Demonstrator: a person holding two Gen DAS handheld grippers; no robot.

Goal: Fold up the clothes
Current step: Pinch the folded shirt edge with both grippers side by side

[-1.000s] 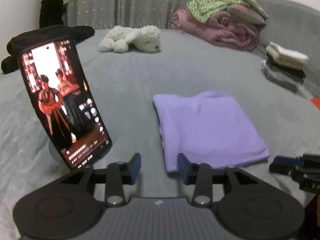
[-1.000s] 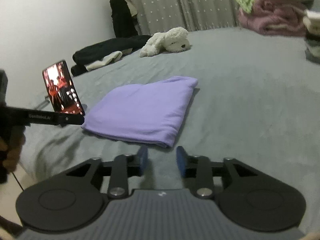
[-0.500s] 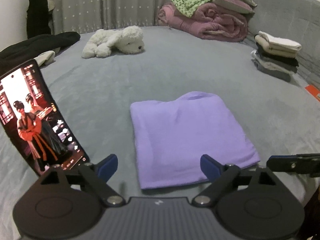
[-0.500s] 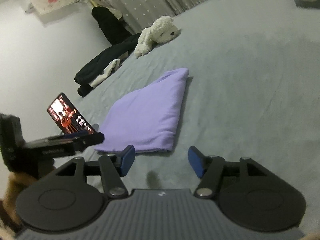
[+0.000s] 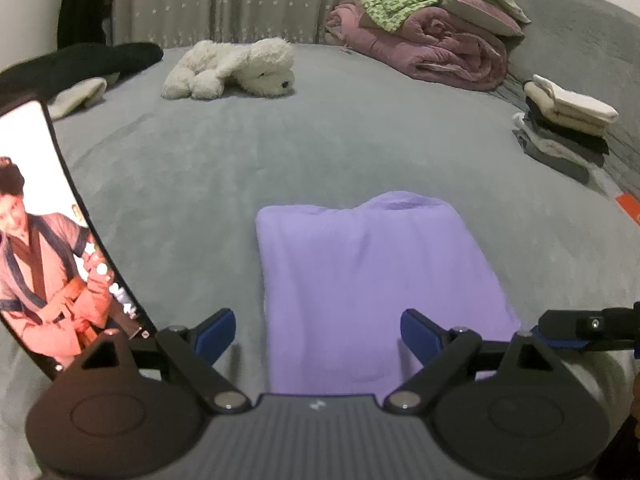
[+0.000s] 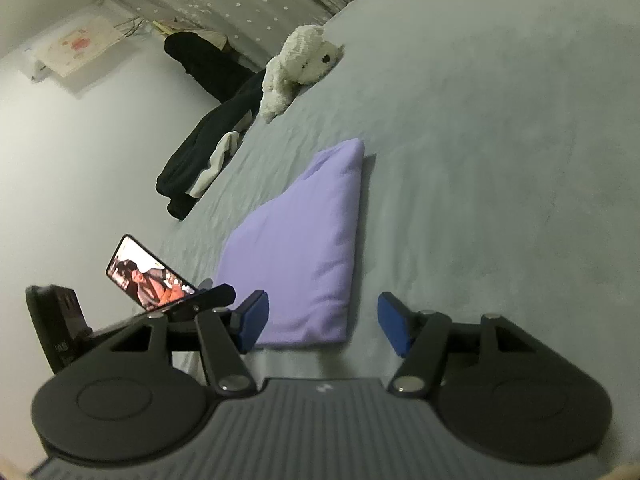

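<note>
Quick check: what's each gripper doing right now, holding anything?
Left gripper: open, holding nothing, above the near edge of the purple garment.
Right gripper: open, holding nothing, at the garment's near corner.

The right gripper (image 6: 320,320) hangs with jaws apart over the near corner of the folded purple garment (image 6: 304,248) on the grey bed (image 6: 500,160), gripping nothing.

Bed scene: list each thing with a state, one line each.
Purple garment: folded, flat on the bed.
Phone: propped up, screen lit.
Left gripper: open, holding nothing.
Right gripper: open, holding nothing.
Stacked clothes: folded, piled.
Black garment: unfolded, crumpled.
Plush dog: lying down.
</note>
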